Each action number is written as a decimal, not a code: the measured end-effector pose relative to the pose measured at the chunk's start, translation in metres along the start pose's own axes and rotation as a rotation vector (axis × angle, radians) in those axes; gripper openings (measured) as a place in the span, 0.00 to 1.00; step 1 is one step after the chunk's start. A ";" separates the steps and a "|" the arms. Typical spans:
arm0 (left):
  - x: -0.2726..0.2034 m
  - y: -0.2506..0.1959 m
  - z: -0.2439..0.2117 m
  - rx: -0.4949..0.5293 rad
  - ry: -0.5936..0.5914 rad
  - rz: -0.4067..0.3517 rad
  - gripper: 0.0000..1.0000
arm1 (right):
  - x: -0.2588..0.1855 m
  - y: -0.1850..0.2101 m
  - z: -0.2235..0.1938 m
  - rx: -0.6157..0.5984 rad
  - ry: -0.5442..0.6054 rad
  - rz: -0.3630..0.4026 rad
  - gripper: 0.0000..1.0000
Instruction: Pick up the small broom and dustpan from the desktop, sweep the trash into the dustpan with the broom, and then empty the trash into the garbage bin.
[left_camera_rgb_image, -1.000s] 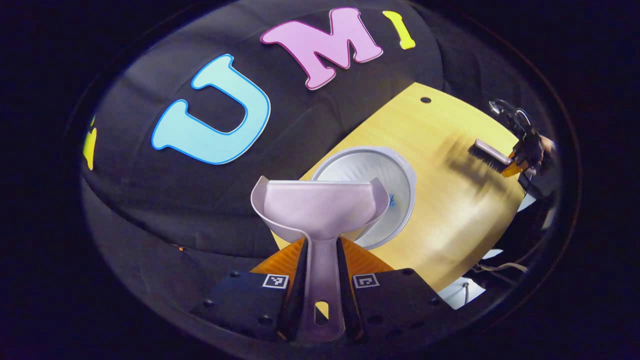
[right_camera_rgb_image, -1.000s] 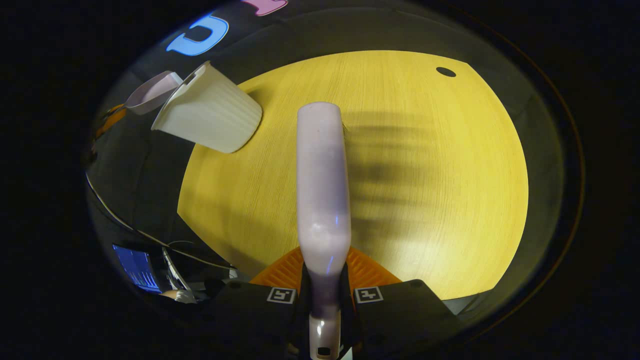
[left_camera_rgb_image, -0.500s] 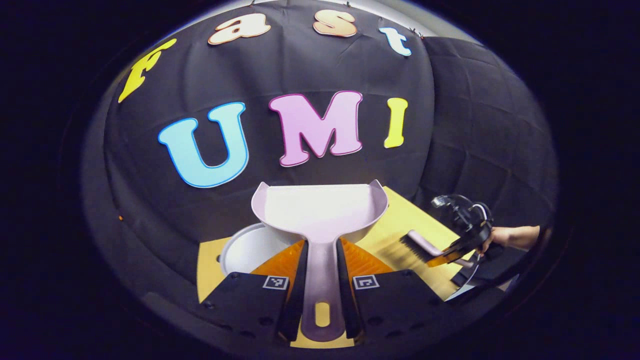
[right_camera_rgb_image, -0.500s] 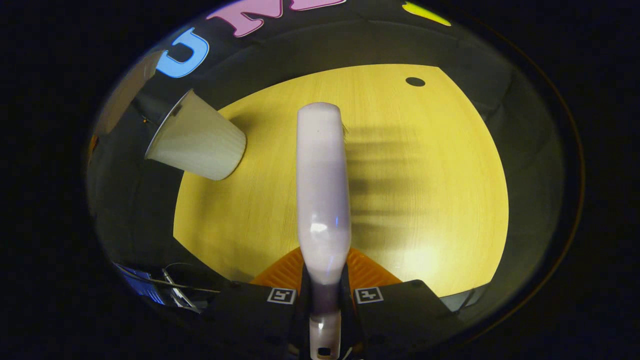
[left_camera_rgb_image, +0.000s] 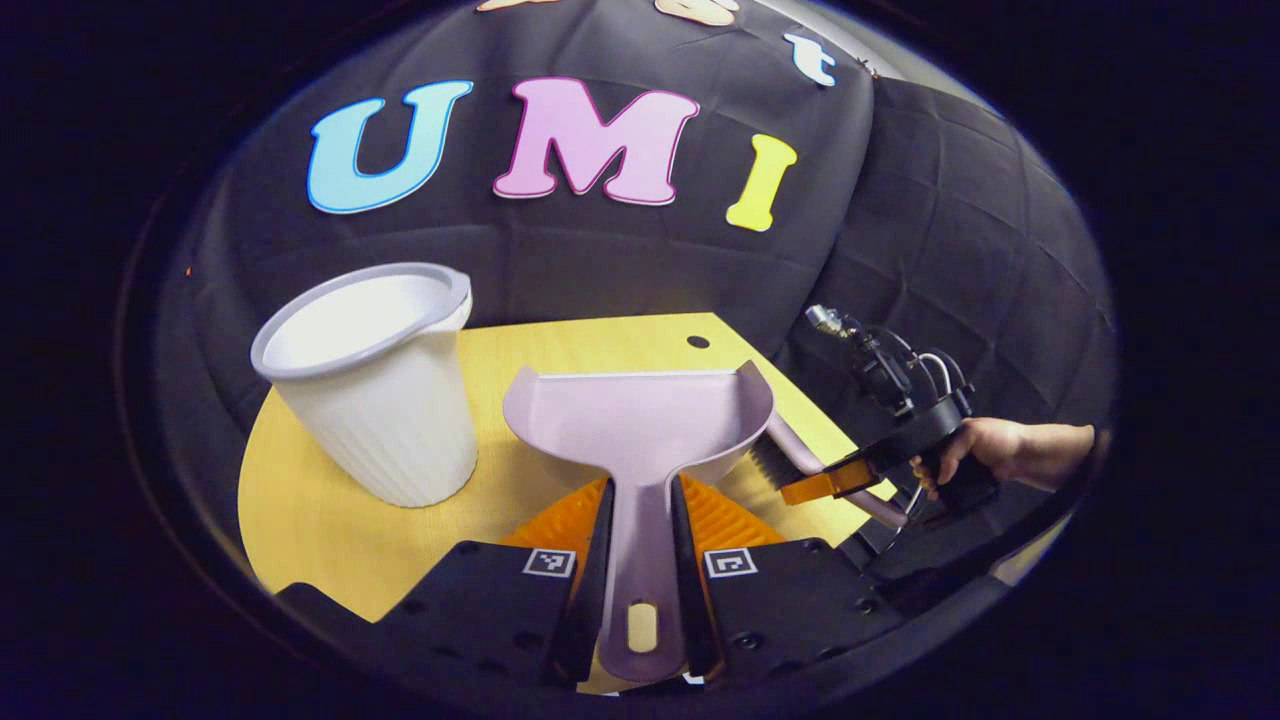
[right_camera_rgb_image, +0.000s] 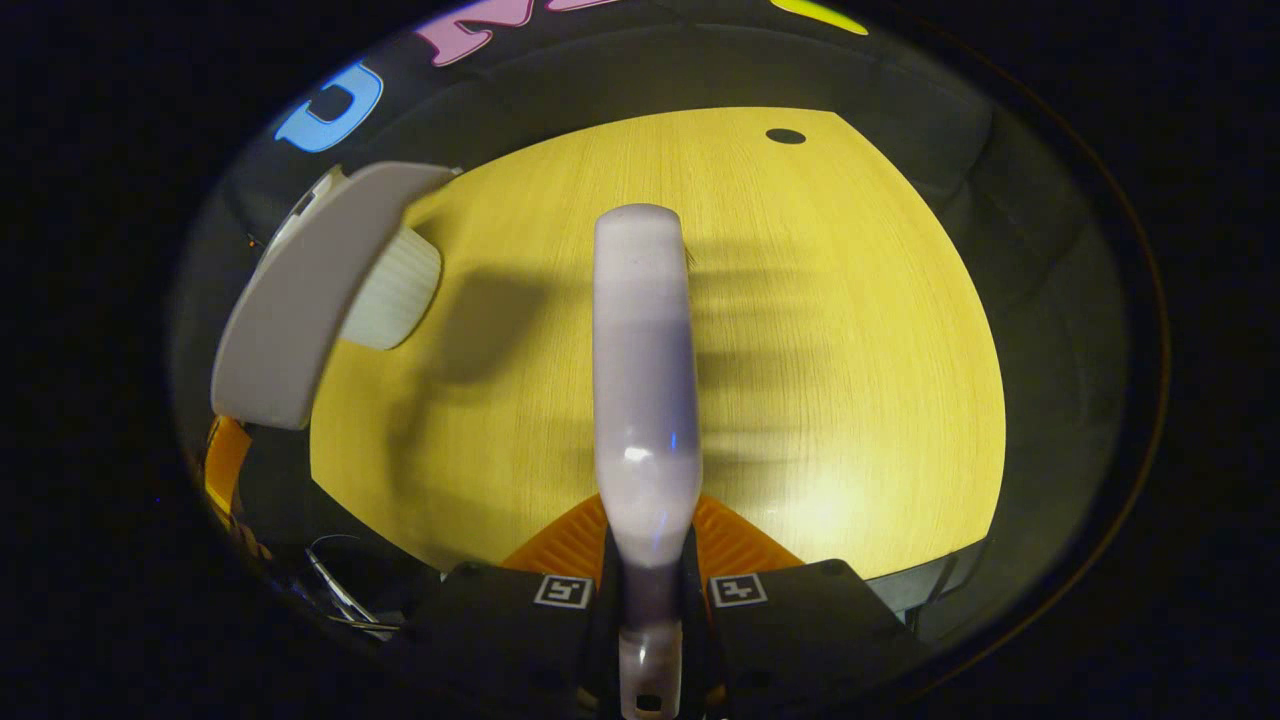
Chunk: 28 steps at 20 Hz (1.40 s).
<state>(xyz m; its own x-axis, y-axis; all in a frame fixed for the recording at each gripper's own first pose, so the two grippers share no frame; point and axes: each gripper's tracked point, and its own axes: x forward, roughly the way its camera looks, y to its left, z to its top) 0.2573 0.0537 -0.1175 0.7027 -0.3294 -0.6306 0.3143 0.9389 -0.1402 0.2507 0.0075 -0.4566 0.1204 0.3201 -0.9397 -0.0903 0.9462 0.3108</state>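
Observation:
My left gripper (left_camera_rgb_image: 640, 520) is shut on the handle of the pale lilac dustpan (left_camera_rgb_image: 640, 420), whose pan looks bare and is held level above the yellow desktop (left_camera_rgb_image: 330, 530). The white ribbed garbage bin (left_camera_rgb_image: 375, 385) stands upright to the dustpan's left. My right gripper (right_camera_rgb_image: 648, 560) is shut on the handle of the small broom (right_camera_rgb_image: 645, 370), which reaches out over the desktop (right_camera_rgb_image: 850, 350). In the left gripper view, the broom's dark bristles (left_camera_rgb_image: 775, 462) sit just right of the dustpan, held by the other gripper (left_camera_rgb_image: 850, 478) and a hand (left_camera_rgb_image: 985, 445). The dustpan (right_camera_rgb_image: 300, 300) shows at the left of the right gripper view, in front of the bin (right_camera_rgb_image: 395, 290).
A small dark hole (left_camera_rgb_image: 698, 342) marks the desktop near its far edge, also visible as a hole (right_camera_rgb_image: 785, 136) in the right gripper view. Black cloth walls close in the desk behind and to the right. Cables (right_camera_rgb_image: 340, 590) hang below the desk's near left edge.
The left gripper has swung the dustpan away from above the bin and lowered it level beside the bin, close to the broom. The right gripper and broom have barely shifted.

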 end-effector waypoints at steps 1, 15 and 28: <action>0.010 0.004 -0.014 0.010 0.007 0.040 0.30 | 0.011 0.004 -0.006 0.013 0.021 0.008 0.28; 0.068 -0.002 -0.095 -0.126 0.116 0.182 0.32 | 0.049 0.016 -0.026 -0.110 0.116 -0.125 0.29; 0.030 -0.014 -0.045 -0.154 -0.006 0.226 0.72 | 0.001 0.016 -0.002 -0.159 0.004 -0.068 0.82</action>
<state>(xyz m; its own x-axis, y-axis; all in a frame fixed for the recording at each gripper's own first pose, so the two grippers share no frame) 0.2449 0.0351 -0.1692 0.7481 -0.1097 -0.6544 0.0487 0.9927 -0.1107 0.2475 0.0227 -0.4523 0.1272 0.2549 -0.9586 -0.2375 0.9461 0.2201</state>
